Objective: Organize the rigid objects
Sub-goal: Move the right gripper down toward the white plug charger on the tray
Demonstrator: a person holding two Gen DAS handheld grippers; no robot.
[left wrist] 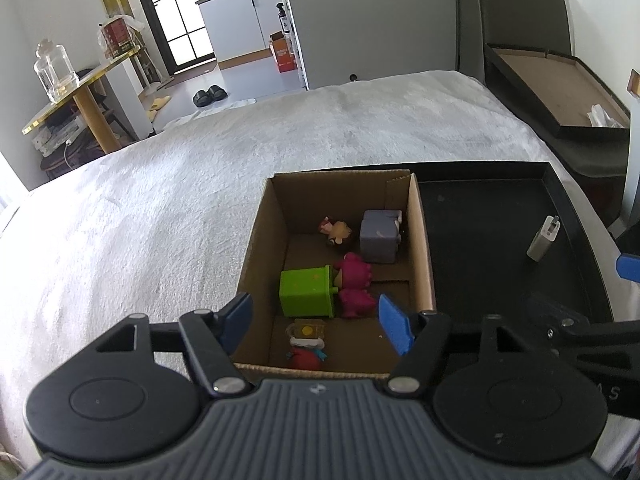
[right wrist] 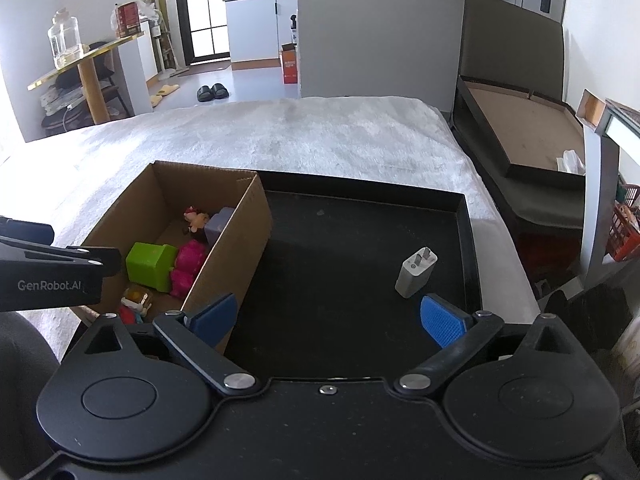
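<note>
Inside the cardboard box [left wrist: 422,240] lie a green cube [left wrist: 306,294], a pink figure [left wrist: 354,284], a grey block [left wrist: 380,236], a small doll [left wrist: 338,232] and a red-and-yellow toy [left wrist: 306,340], while a white charger [right wrist: 416,272] rests alone on the black tray [right wrist: 474,248] just beside it. Over the box's near end the left gripper [left wrist: 316,322] hovers with jaws spread and empty. The right gripper [right wrist: 328,316] hangs wide open above the tray, holding nothing, near the charger.

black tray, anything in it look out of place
Yes: a white plug adapter lies alone on the black tray, while the toys, like the green cube, are all in the cardboard box beside it.
</note>
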